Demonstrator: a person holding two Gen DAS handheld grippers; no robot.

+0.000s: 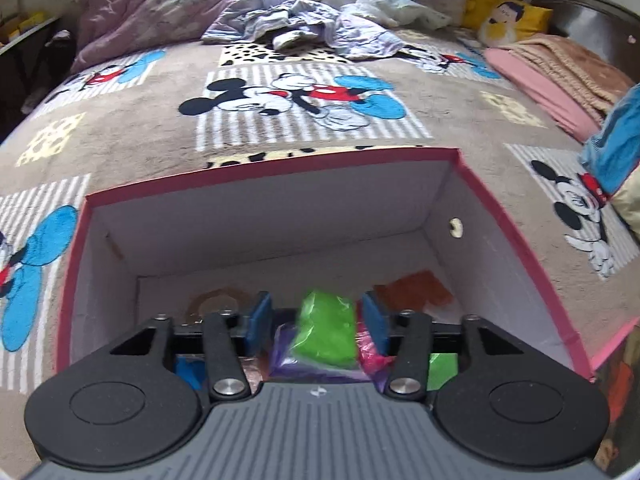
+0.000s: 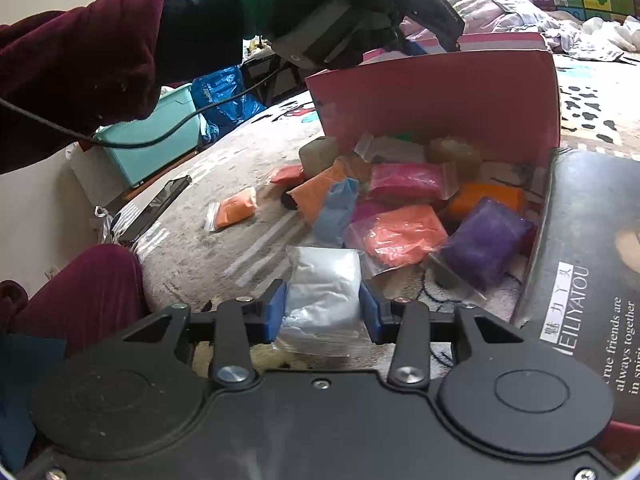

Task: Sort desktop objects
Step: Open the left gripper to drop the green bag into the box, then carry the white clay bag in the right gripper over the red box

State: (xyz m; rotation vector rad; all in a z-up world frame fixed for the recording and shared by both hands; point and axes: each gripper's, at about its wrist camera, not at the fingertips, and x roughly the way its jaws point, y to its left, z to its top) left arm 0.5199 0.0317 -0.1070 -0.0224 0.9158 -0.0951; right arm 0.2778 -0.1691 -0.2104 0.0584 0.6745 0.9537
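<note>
In the left wrist view my left gripper point(image 1: 316, 320) hangs over the open pink-rimmed box point(image 1: 276, 168). A green clay bag point(image 1: 326, 328) sits between its blue pads, which stand apart beside it; I cannot tell if it is loose. Purple point(image 1: 288, 360), pink point(image 1: 370, 350), orange point(image 1: 416, 286) and blue point(image 1: 188, 370) bags lie in the box. In the right wrist view my right gripper point(image 2: 322, 312) is shut on a white clay bag point(image 2: 322, 292) above the blanket. Behind it lies a pile of bags: orange-red point(image 2: 400, 236), purple point(image 2: 484, 240), pink point(image 2: 404, 180), light blue point(image 2: 336, 208).
The pile lies against the pink box's outer wall point(image 2: 440, 96). A dark box lid with white lettering point(image 2: 584, 264) lies on the right. A small orange bag point(image 2: 234, 210) lies apart, a dark phone-like slab point(image 2: 156, 208) at the bed edge. A teal bin point(image 2: 156, 140) stands beyond.
</note>
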